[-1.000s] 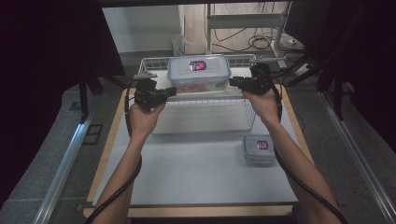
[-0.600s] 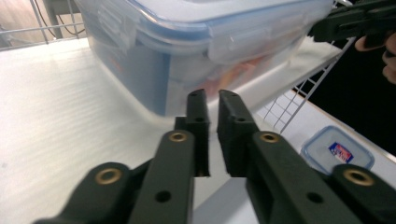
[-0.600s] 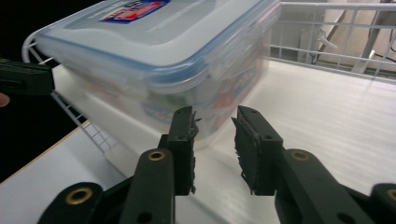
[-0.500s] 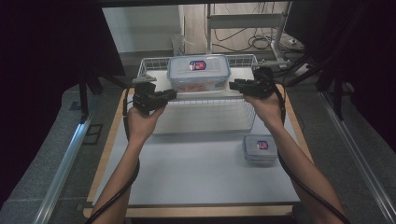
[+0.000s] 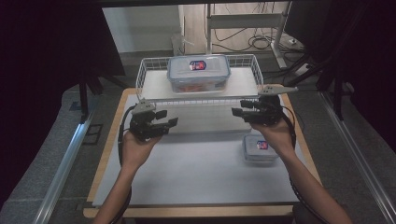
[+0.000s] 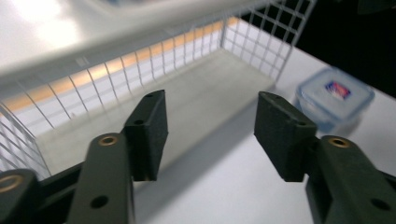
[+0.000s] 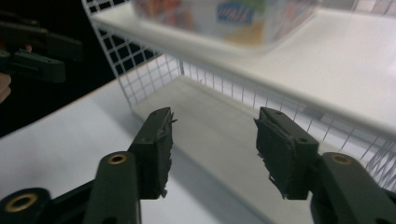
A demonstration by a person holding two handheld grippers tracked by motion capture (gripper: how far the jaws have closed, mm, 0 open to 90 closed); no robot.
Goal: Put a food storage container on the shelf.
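**Large box set on the rack, both grippers empty**

A clear large lidded box [image 5: 199, 73] with a blue-rimmed lid and a red-and-blue label is seen on the wire rack [image 5: 254, 70] at twelve o'clock. One small lidded box [image 5: 259, 148] lies at four o'clock. Two boxes and one rack are counted. The jaws of the left gripper [image 5: 169, 122] and right gripper [image 5: 238, 110] have just been opening; nothing is held between them.

a wood-edged bench [image 5: 110, 154] carries a white mat [image 5: 196, 172] over most of its top. at the far end stands a white wire shelf rack [image 5: 254, 70]; a large clear lidded box [image 5: 198, 73] sits on its upper shelf. a small lidded box [image 5: 258, 148] lies on the mat, near the right edge.
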